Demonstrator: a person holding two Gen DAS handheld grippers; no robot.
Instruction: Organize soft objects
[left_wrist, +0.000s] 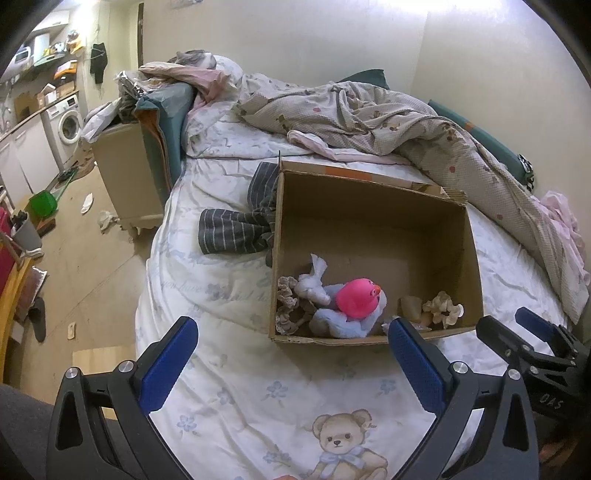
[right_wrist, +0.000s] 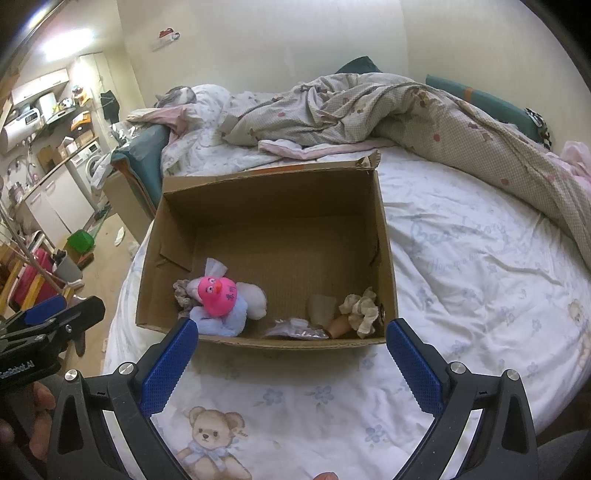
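An open cardboard box (left_wrist: 373, 206) (right_wrist: 273, 199) stands on the bed. In its near end lie a pink duck toy (left_wrist: 356, 297) (right_wrist: 216, 293), a light blue plush (left_wrist: 343, 325) (right_wrist: 221, 319), a white cloth bundle (left_wrist: 314, 284), a lace scrunchie (left_wrist: 290, 302) and a cream scrunchie (left_wrist: 441, 308) (right_wrist: 360, 308). A striped grey garment (left_wrist: 236, 229) lies on the bed left of the box. My left gripper (left_wrist: 291, 354) is open and empty before the box. My right gripper (right_wrist: 291, 354) is open and empty at the box's near wall.
A rumpled patterned blanket (left_wrist: 406, 122) (right_wrist: 406, 110) lies behind and right of the box. A bedside cabinet (left_wrist: 125, 173) stands left of the bed. The floor at left holds a green bin (left_wrist: 42, 203) and scattered litter. The white bear-print sheet (right_wrist: 480, 266) stretches right of the box.
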